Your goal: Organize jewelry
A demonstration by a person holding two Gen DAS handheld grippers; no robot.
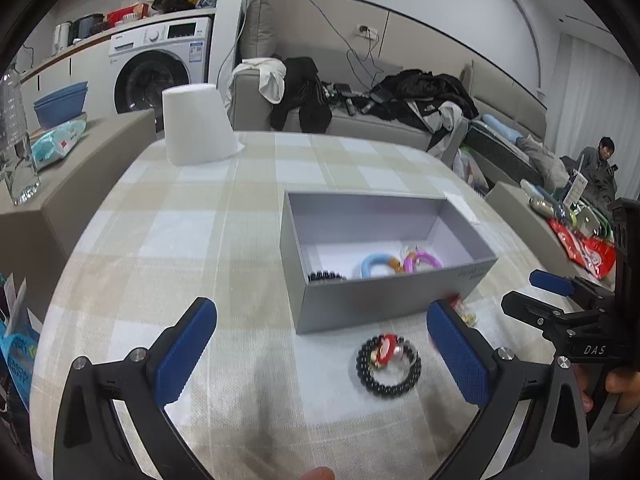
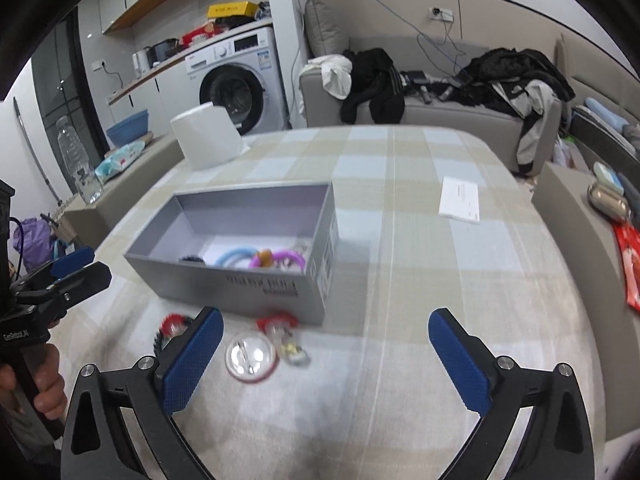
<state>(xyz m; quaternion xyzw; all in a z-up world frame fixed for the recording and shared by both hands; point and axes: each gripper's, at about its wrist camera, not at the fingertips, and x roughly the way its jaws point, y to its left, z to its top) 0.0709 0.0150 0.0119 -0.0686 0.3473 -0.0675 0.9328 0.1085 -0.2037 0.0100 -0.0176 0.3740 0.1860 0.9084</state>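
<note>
Both grippers are hovering over the checked tablecloth (image 1: 192, 240) with their blue pads spread wide and nothing between them. The left gripper (image 1: 320, 356) is looking toward the grey box (image 1: 384, 300), which is sitting at about twelve to one o'clock from its fingertips, its long side running roughly left to right across the view; inside it, against the near wall, a blue ring (image 1: 374, 264), a purple ring (image 1: 422, 261) and a dark beaded piece (image 1: 326, 277) are already lying. The black bead bracelet (image 1: 389, 365) with a red charm is resting on the cloth just in front of the box, lying flat, slightly toward the one o'clock side of the left gripper's open gap and close beside its right pad (image 1: 458, 354). In the right wrist view the same bracelet (image 2: 170, 330) is showing at about ten o'clock, half hidden behind the right gripper's (image 2: 325, 358) left pad, while a round clear-topped piece with a red rim (image 2: 251, 357) and a small red-topped charm (image 2: 285, 334) are lying at about eleven o'clock inside its gap, both blurred. The left gripper is looking like the nearer and better aligned one for the bracelet; as a ring lying flat it offers no long axis, so the fingers would probably need to straddle one side of the loop, then lift it over the near wall. The two loose pieces beside it seem better placed for the right gripper.
</note>
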